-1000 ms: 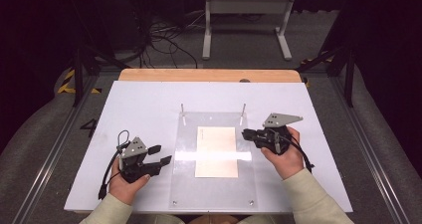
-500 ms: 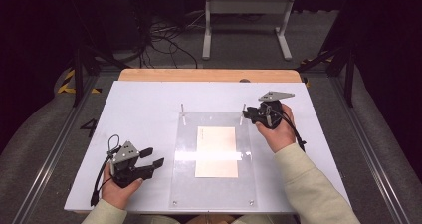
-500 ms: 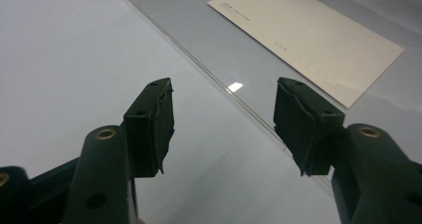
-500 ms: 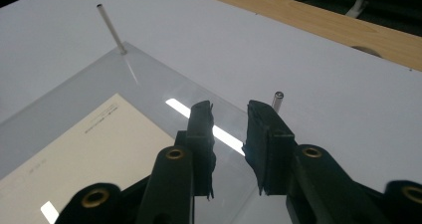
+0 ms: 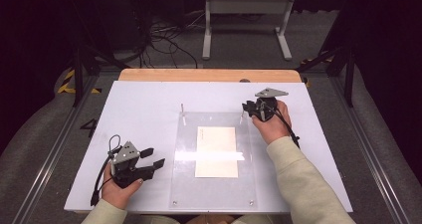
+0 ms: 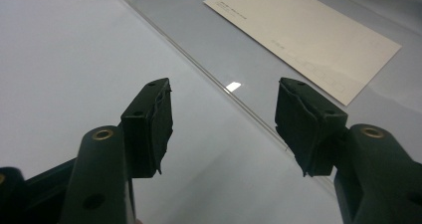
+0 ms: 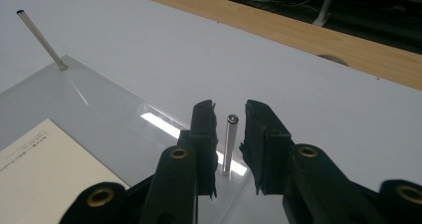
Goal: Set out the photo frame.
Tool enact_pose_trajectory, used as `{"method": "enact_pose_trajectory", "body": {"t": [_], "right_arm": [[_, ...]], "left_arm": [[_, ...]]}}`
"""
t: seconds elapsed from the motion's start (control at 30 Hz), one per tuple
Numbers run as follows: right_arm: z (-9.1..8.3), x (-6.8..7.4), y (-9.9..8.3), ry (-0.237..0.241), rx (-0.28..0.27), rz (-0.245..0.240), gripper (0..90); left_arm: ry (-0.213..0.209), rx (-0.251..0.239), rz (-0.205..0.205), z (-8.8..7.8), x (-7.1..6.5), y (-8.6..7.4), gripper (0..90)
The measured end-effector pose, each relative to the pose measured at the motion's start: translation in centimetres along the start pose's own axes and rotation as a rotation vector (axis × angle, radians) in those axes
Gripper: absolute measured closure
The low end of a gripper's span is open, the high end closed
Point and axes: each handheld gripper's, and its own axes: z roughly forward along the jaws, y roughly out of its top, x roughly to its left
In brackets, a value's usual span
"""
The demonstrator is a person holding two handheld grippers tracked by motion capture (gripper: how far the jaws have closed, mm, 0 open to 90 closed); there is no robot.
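Right tongs [image 7: 229, 115] narrowly spread, straddling the pin [image 7: 229, 144] at plate's [image 5: 214, 184] 1 o'clock corner; centre before pinching. Left tongs [image 6: 224, 119] spread, idle.

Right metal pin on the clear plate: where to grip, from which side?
Grip the metal pin on its bare upper shaft, coming in level from the near-right corner as the right gripper does. It stands upright and thin on the clear plate, so pads should close on opposite sides.
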Motion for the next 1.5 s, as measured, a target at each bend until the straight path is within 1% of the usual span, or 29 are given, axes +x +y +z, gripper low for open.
{"method": "enact_pose_trajectory", "body": {"t": [0.07,0.1,0.13,0.17,0.2,0.23,0.27,0.3,0.33,0.37,0.4,0.43,0.5,0.6,0.73,0.77,0.8,0.9,1.03,1.1,1.2,1.3,1.37,1.4,1.43,1.47,1.5], "right_arm": [[0.4,0.0,-0.1,-0.004,0.000,-0.008,72.5],[0.6,0.0,-0.2,-0.010,0.001,-0.018,71.0],[0.7,0.0,-0.2,-0.018,0.003,-0.017,69.6],[0.9,-0.1,-0.2,-0.013,0.008,-0.011,69.6],[1.1,-0.1,-0.2,-0.007,0.010,-0.016,69.6],[1.3,0.0,-0.1,-0.002,0.011,-0.035,72.3],[1.4,0.0,0.0,0.004,0.016,-0.044,76.2],[1.4,0.0,0.0,0.004,0.016,-0.044,76.2],[1.5,0.1,0.1,0.007,0.021,-0.049,79.8],[1.5,0.1,0.2,-0.008,0.030,-0.065,84.1],[1.5,0.1,0.3,-0.019,0.039,-0.074,84.5],[1.6,0.1,0.4,-0.016,0.041,-0.064,84.7],[1.6,0.1,0.4,-0.022,0.043,-0.064,85.0],[1.7,0.3,0.2,-0.034,0.025,-0.060,85.1],[1.8,-0.2,-0.4,-0.010,-0.018,-0.024,85.4],[1.8,-0.3,-0.5,-0.006,-0.024,-0.024,85.4],[1.8,-0.4,-0.6,-0.002,-0.032,-0.023,85.5],[1.9,-0.7,-1.0,0.014,-0.062,0.003,85.6],[2.0,-0.9,-1.2,0.026,-0.075,0.027,85.7],[2.0,-0.9,-1.3,0.027,-0.083,0.036,85.7],[2.2,-1.0,-1.5,0.029,-0.096,0.053,85.7],[2.4,-1.2,-1.6,0.032,-0.106,0.064,85.7],[2.5,-1.3,-1.6,0.037,-0.108,0.076,85.7],[2.6,-1.3,-1.6,0.038,-0.112,0.080,85.7],[2.7,-1.5,-1.6,0.042,-0.116,0.098,85.7],[2.8,-1.7,-1.6,0.046,-0.121,0.108,85.6],[3.0,-1.8,-1.6,0.051,-0.124,0.121,85.6]], "left_arm": [[0.000,0.001,-0.001,0.0,0.0,0.0,39.8],[-0.004,0.002,-0.002,0.1,0.0,0.0,39.7],[-0.008,0.002,-0.007,0.1,-0.1,0.0,39.7],[-0.007,0.003,0.000,0.1,-0.1,0.0,39.6],[-0.006,0.002,0.001,0.2,-0.1,0.0,39.6],[-0.007,0.003,-0.006,0.2,-0.1,0.0,39.5],[-0.002,-0.001,0.005,0.2,-0.1,0.0,39.5],[-0.004,0.000,-0.001,0.2,-0.1,0.0,39.5],[-0.007,0.000,-0.002,0.3,-0.1,0.0,39.4],[-0.010,0.002,-0.003,0.3,-0.2,0.0,39.4],[-0.009,0.004,0.004,0.3,-0.1,0.0,39.4],[-0.009,0.004,0.004,0.3,-0.1,0.0,39.4],[-0.011,0.002,-0.002,0.3,-0.2,0.0,39.4],[-0.011,0.001,0.001,0.2,-0.2,0.0,39.4],[-0.011,0.006,0.011,0.2,-0.2,0.0,39.3],[-0.010,0.007,0.016,0.2,-0.2,0.0,39.3],[-0.013,0.006,0.007,0.2,-0.3,0.0,39.3],[-0.014,0.006,0.011,0.3,-0.4,-0.1,39.2],[-0.013,0.011,0.017,0.3,-0.6,-0.1,39.3],[-0.019,0.012,0.010,0.2,-0.7,-0.2,39.2],[-0.009,0.011,0.016,-0.1,-0.7,-0.5,39.2],[0.002,0.003,0.001,-0.6,-0.6,-0.8,39.2],[0.009,0.002,0.002,-0.8,-0.6,-0.9,39.2],[0.011,0.002,-0.011,-0.9,-0.7,-1.0,39.3],[0.013,0.003,0.001,-1.0,-0.6,-1.0,39.2],[0.013,0.002,-0.005,-1.0,-0.7,-1.1,39.2],[0.019,0.005,0.003,-1.1,-0.7,-1.1,39.2]]}}
